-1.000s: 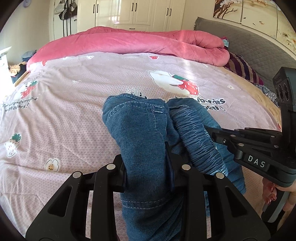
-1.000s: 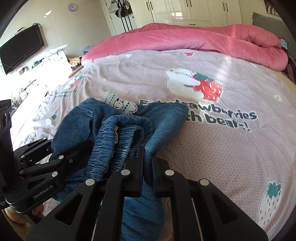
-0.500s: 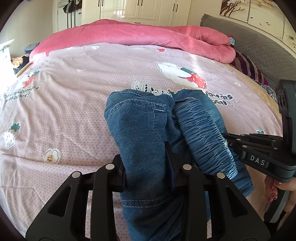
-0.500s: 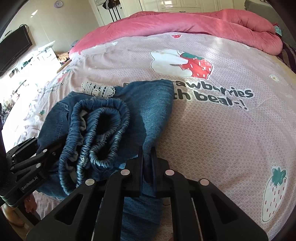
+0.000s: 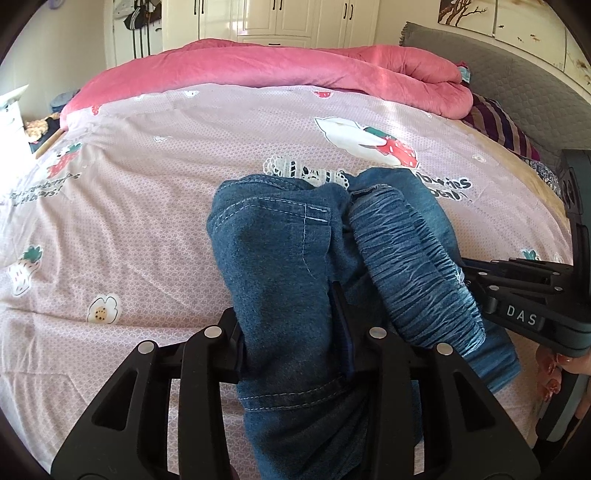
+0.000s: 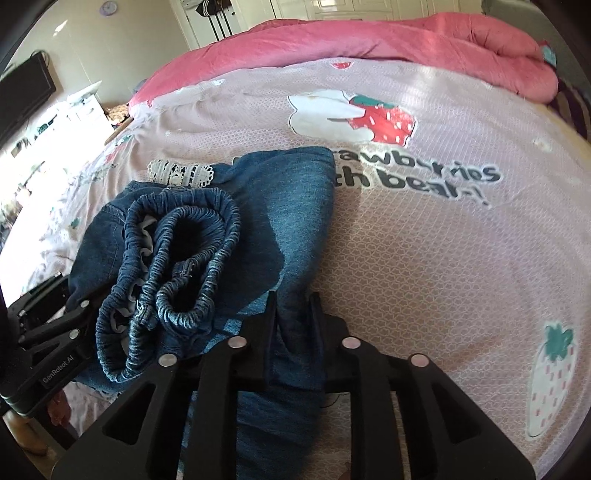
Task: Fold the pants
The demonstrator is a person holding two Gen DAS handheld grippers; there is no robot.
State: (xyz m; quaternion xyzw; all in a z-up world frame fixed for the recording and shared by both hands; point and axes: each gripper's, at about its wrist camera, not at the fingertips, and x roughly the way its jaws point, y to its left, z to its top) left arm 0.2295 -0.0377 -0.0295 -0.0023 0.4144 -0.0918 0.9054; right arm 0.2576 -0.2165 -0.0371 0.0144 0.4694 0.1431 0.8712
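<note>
Denim pants (image 5: 280, 266) folded over, lying on pink strawberry bedsheet (image 5: 140, 206), near-side of bear-and-strawberry print (image 6: 351, 114). Elastic waistband (image 6: 177, 266) bunched on top, untidy. Judged: fold mostly laid, release underway; smoothing and perhaps one more fold left.

Left gripper (image 5: 291, 332) clamped on thick denim fold. Right gripper (image 6: 293, 314) just been opening, denim strip between jaws, pads seemingly off cloth.

Beyond print: rolled pink quilt (image 5: 295, 66), then white wardrobe (image 5: 277, 18). Grey headboard (image 5: 498, 70) right of quilt. Wall-mounted TV (image 6: 22, 96) far left.
</note>
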